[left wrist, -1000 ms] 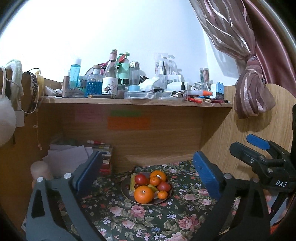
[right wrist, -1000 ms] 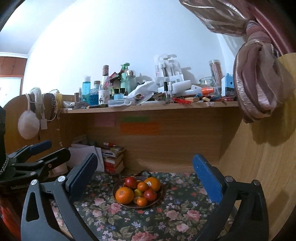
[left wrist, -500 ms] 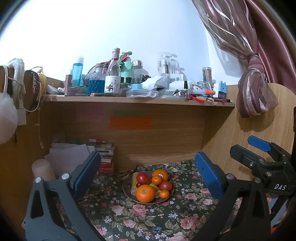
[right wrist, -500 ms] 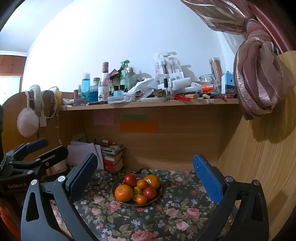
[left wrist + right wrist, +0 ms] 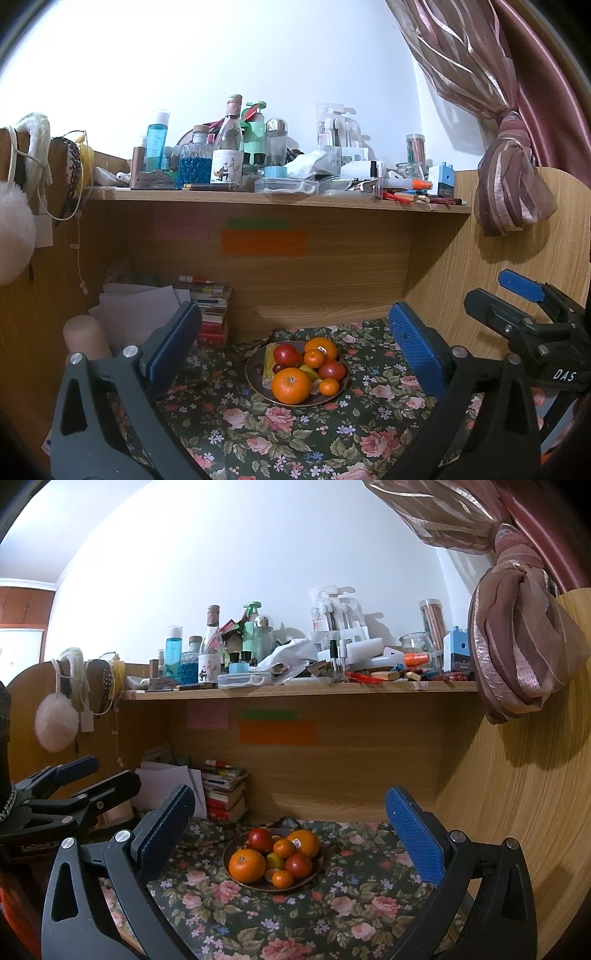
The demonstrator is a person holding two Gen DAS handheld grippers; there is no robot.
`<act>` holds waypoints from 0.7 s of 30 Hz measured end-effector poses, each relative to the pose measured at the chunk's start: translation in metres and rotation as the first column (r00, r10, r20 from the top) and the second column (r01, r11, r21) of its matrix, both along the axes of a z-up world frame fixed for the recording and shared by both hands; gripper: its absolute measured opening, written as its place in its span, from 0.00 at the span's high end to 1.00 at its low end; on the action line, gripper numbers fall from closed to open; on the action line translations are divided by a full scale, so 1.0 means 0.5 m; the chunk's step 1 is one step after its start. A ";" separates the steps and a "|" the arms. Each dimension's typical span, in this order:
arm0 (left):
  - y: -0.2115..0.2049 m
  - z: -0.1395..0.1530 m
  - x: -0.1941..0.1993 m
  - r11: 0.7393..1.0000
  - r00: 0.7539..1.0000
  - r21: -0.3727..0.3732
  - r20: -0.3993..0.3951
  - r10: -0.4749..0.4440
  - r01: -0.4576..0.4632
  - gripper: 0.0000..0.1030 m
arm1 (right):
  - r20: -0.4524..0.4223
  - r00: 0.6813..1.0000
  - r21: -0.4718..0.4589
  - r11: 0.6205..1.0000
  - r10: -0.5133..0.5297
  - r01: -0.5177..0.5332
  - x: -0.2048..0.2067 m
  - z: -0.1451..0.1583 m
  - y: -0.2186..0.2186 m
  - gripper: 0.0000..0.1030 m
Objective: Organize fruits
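Both tools hang back from the tabletop [image 5: 258, 443], floral cloth over it. Left tool [image 5: 291, 350] spread wide, nothing between the pads; right tool [image 5: 288, 834] likewise spread and empty. Fruit [image 5: 295, 369] all sits heaped on one plate [image 5: 255, 380] mid-cloth: big orange [image 5: 291, 385] at front, a second orange with a sticker at back, red fruits, small mandarins, something yellow-green under them. No loose fruit that I can see on the cloth. I judge this fits either a pile waiting to be sorted or a plate already gathered; I cannot tell which. Around: books [image 5: 225, 794] and papers stacked back left, a crowded shelf [image 5: 277, 199] of bottles overhead, curtain [image 5: 517, 646] at right. Nothing stands between tools and plate; shelf limits headroom.
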State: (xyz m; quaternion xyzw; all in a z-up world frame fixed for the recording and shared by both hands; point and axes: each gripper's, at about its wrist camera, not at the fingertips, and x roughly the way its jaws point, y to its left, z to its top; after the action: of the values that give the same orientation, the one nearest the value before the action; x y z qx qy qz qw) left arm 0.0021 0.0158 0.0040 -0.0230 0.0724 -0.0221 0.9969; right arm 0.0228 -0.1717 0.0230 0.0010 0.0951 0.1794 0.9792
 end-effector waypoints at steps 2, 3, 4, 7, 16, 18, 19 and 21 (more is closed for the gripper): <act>-0.001 0.001 -0.001 1.000 1.000 0.001 -0.001 0.002 -0.002 0.00 | 0.000 1.000 0.000 1.000 -0.001 0.001 -0.001 0.000 0.001 0.00; -0.002 0.001 -0.001 1.000 1.000 0.001 -0.001 0.002 -0.002 0.00 | 0.001 1.000 0.000 1.000 -0.002 0.002 -0.002 0.001 0.001 0.00; -0.002 0.001 -0.001 1.000 1.000 0.000 -0.002 0.002 -0.002 0.00 | 0.002 1.000 0.001 1.000 -0.001 0.001 -0.002 0.000 0.001 0.00; -0.003 0.002 -0.002 1.000 1.000 0.001 -0.001 -0.001 0.001 0.00 | 0.003 1.000 0.001 1.000 0.001 -0.001 -0.002 0.001 -0.001 0.00; -0.013 0.006 -0.005 1.000 1.000 0.018 0.004 -0.009 0.009 0.00 | 0.009 1.000 -0.001 1.000 0.005 -0.004 -0.002 0.003 -0.004 0.00; -0.017 0.007 -0.005 1.000 1.000 0.025 0.005 -0.006 0.006 0.00 | 0.008 1.000 0.000 1.000 0.009 -0.009 0.002 0.005 -0.005 0.00; -0.018 0.007 -0.005 1.000 1.000 0.026 0.005 -0.007 0.007 0.00 | 0.007 1.000 0.001 1.000 0.010 -0.010 0.003 0.006 -0.006 0.00; -0.019 0.008 -0.003 1.000 1.000 0.026 0.004 -0.008 0.007 0.00 | 0.007 1.000 0.001 1.000 0.011 -0.011 0.003 0.005 -0.006 0.00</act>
State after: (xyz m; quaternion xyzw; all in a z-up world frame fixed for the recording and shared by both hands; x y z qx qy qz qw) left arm 0.0004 0.0061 0.0079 -0.0095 0.0707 -0.0249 0.9971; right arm 0.0244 -0.1747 0.0257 0.0005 0.0914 0.1850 0.9785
